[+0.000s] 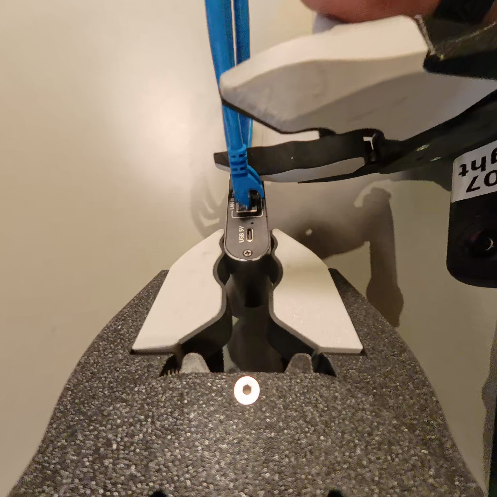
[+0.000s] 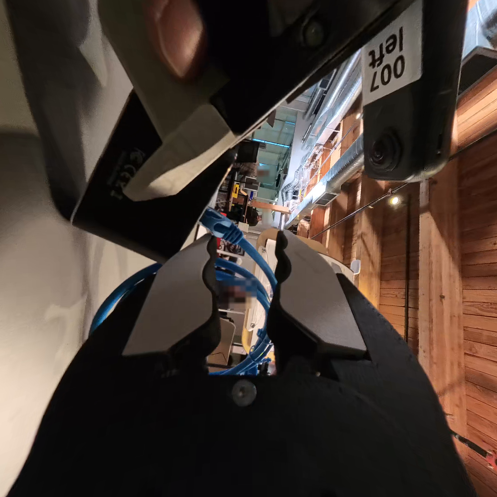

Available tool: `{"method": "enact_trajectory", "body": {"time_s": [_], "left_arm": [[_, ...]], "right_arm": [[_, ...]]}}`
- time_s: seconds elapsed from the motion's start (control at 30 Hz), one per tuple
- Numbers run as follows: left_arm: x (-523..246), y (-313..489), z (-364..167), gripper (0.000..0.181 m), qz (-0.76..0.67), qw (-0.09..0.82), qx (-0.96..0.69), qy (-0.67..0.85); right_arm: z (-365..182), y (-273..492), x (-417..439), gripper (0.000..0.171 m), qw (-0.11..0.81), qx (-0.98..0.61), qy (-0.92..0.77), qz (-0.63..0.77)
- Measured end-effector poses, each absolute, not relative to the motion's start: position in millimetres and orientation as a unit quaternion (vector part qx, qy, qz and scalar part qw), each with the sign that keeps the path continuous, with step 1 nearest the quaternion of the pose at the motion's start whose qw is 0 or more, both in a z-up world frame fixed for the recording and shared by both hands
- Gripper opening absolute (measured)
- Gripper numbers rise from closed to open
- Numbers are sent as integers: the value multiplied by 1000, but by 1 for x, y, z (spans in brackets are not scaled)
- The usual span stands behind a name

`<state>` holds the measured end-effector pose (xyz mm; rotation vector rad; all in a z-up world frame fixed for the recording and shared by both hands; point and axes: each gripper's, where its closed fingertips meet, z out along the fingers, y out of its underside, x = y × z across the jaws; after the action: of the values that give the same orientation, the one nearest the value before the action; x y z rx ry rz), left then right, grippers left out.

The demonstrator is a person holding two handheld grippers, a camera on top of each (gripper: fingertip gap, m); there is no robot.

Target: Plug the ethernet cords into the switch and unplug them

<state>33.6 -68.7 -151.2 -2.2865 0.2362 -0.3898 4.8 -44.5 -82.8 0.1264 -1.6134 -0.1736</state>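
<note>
My left gripper (image 1: 247, 235) is shut on the black switch (image 1: 248, 282) and holds it by its narrow sides, port end facing away. A blue ethernet plug (image 1: 243, 185) sits in the switch's network port at a slight slant. Its blue cable (image 1: 224, 80) runs straight up out of view. My right gripper (image 1: 223, 125) comes in from the right, open, with its fingers on either side of the cable just above the plug. In the right wrist view the right gripper (image 2: 244, 239) is open with the plug (image 2: 220, 223) just beyond its left fingertip. The switch (image 2: 129, 209) is at upper left.
A plain cream surface (image 1: 94, 161) lies behind the switch. A bundle of blue cables (image 2: 258, 349) hangs behind my right fingers. A wood-panelled wall (image 2: 430, 295) fills the right side. A person's thumb (image 2: 177, 40) rests on the left gripper's handle. Across from one pair of fingers to the other is roughly 7 centimetres.
</note>
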Motion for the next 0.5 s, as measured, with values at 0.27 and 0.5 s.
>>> {"method": "enact_trajectory", "body": {"time_s": [0.27, 0.5], "left_arm": [[32, -69, -151, 27, -149, 396, -901, 99], [33, -65, -148, 27, -149, 413, -892, 109]], "right_arm": [[-88, -44, 5, 30, 680, 63, -725, -92], [-94, -40, 5, 20, 658, 49, -745, -96]]}}
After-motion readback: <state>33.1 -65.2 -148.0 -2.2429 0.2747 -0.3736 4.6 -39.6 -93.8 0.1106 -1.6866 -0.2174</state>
